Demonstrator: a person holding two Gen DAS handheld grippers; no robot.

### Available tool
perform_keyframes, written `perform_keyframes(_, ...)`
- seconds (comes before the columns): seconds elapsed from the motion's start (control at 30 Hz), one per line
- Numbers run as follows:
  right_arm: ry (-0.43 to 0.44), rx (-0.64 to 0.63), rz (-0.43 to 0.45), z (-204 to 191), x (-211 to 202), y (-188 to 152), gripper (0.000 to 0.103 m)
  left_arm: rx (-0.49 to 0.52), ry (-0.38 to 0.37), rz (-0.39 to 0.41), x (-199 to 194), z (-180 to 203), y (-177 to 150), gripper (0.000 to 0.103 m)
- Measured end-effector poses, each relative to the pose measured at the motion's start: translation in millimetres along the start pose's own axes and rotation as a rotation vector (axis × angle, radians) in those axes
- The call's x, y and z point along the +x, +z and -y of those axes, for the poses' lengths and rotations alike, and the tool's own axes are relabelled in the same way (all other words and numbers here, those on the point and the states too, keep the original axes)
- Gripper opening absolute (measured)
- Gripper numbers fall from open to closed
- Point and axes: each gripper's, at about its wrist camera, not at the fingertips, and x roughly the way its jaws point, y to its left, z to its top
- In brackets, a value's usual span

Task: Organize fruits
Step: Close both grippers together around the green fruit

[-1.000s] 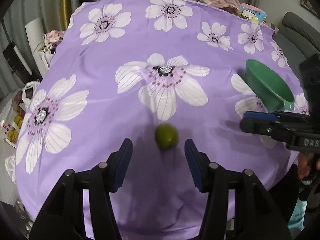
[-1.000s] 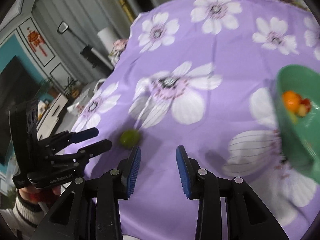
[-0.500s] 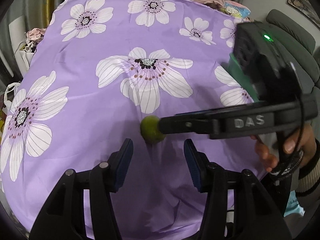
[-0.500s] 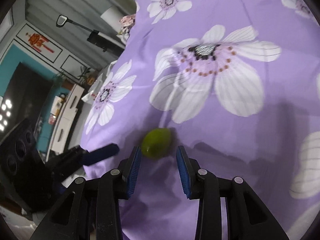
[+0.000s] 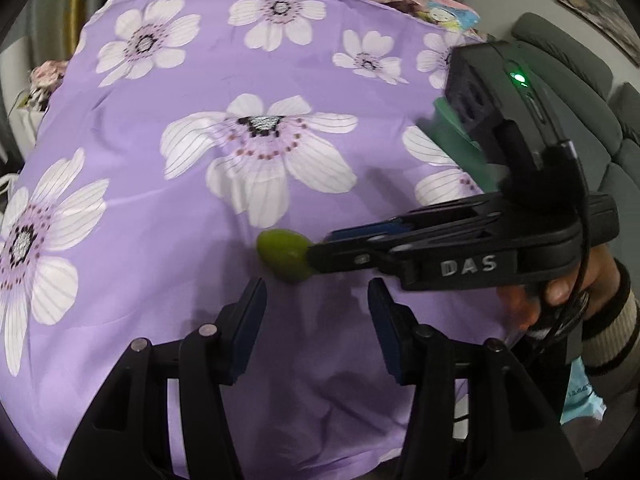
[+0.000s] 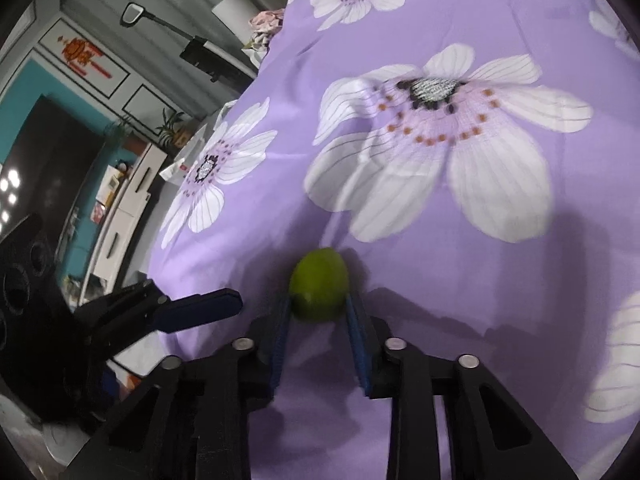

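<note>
A small green lime [image 6: 319, 290] lies on the purple flowered cloth [image 6: 460, 240]. My right gripper [image 6: 318, 306] has its two blue pads on either side of the lime, touching it, so it is shut on it. In the left wrist view the lime [image 5: 283, 255] shows with the right gripper [image 5: 320, 250] reaching in from the right onto it. My left gripper [image 5: 316, 304] is open and empty just in front of the lime, and it also shows in the right wrist view [image 6: 200, 308] at the left.
A green bowl [image 5: 456, 136] stands at the right of the table, mostly hidden behind the right gripper's body. The cloth-covered table edge runs along the front and left. A grey sofa [image 5: 580, 80] is beyond the table at the right.
My right gripper has moved forward over the lime and closed its pads on it. The left gripper has stayed open behind it.
</note>
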Motion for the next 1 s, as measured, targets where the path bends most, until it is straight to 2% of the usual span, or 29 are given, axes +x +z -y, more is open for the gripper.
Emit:
perform_keyframes(0.07, -0.034, 0.005, 0.002, 11.2, -10.4, -4.8, 0.027, -0.007, -0.029, -0.008, 4.5, 1.7, 3.3, 0.051)
perform_keyframes(0.13, -0.060, 0.020, 0.002, 22.1, -19.7, -10.7, 0.027, -0.029, -0.020, -0.017, 10.6, 1.5, 7.3, 0.051)
perform_keyframes(0.3, -0.049, 0.027, 0.033, 24.6, -27.1, -9.5, 0.027, -0.119, 0.002, -0.015, 20.8, -12.5, 26.0, 0.051)
perform_keyframes(0.4, -0.050, 0.009, 0.041, 22.5, -24.6, -6.0, 0.027, -0.072, 0.031, -0.028, 30.6, -10.5, 38.5, 0.051)
perform_keyframes(0.5, -0.063, -0.027, 0.015, 20.5, -14.6, -2.3, 0.030, -0.060, 0.017, -0.044, 39.0, -12.6, 47.2, 0.048)
perform_keyframes(0.6, -0.115, -0.038, -0.007, 25.1, -4.4, 8.4, 0.033, -0.086, -0.038, -0.051, 47.2, -18.2, 62.0, 0.048)
perform_keyframes(0.67, -0.123, -0.043, -0.019, 30.0, -0.5, 19.4, 0.039, -0.098, -0.052, -0.060, 54.0, -20.3, 72.9, 0.048)
perform_keyframes(0.73, -0.119, -0.062, -0.026, 32.7, 2.9, 30.1, 0.040, -0.111, -0.074, -0.080, 62.8, -23.3, 82.2, 0.048)
perform_keyframes(0.9, -0.184, -0.131, -0.049, 35.5, 16.2, 49.5, 0.040, -0.165, -0.057, -0.132, 85.3, -39.5, 98.0, 0.048)
perform_keyframes(1.0, -0.185, -0.169, -0.051, 35.5, 24.0, 58.2, 0.040, -0.173, -0.052, -0.153, 94.7, -44.9, 101.3, 0.048)
